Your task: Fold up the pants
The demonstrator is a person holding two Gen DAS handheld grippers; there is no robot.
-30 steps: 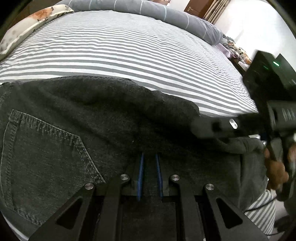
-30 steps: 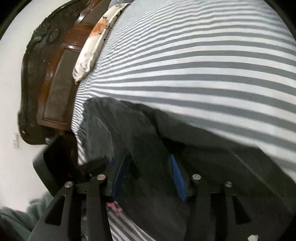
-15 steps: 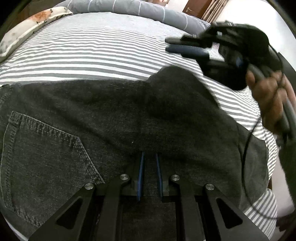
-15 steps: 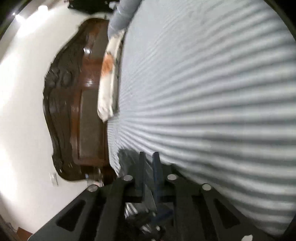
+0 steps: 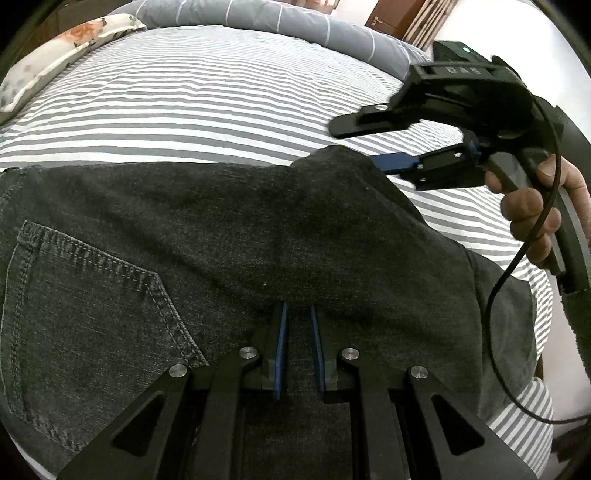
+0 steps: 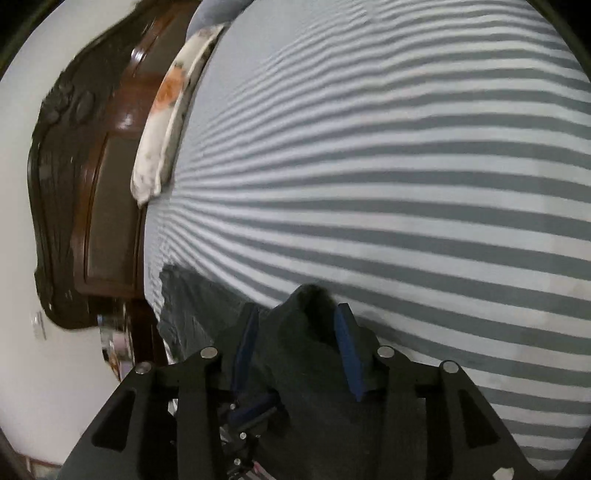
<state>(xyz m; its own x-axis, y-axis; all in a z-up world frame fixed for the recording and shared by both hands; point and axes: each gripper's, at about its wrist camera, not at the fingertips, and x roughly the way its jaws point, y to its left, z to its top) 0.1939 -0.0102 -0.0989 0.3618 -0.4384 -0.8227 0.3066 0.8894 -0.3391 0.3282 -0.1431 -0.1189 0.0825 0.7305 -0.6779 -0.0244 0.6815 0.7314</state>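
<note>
Dark grey denim pants (image 5: 229,236) lie on a striped bed, back pocket (image 5: 85,295) at the left. My left gripper (image 5: 297,314) is shut on the near edge of the pants. My right gripper (image 5: 354,144) hovers at the far right of the pants, jaws apart, a raised peak of cloth (image 5: 332,158) between them. In the right wrist view the right gripper (image 6: 299,314) stands open around that peak of the pants (image 6: 310,343); the blue pads (image 6: 345,339) flank it without pinching.
The grey-and-white striped sheet (image 5: 207,96) stretches beyond the pants. A floral pillow (image 5: 62,48) and a grey bolster (image 5: 258,18) lie at the far side. A dark wooden headboard (image 6: 81,192) stands at the left in the right wrist view.
My right gripper was shut half a second ago and has opened. It has come down from above the bed to the pants' far edge. The left gripper has not moved.
</note>
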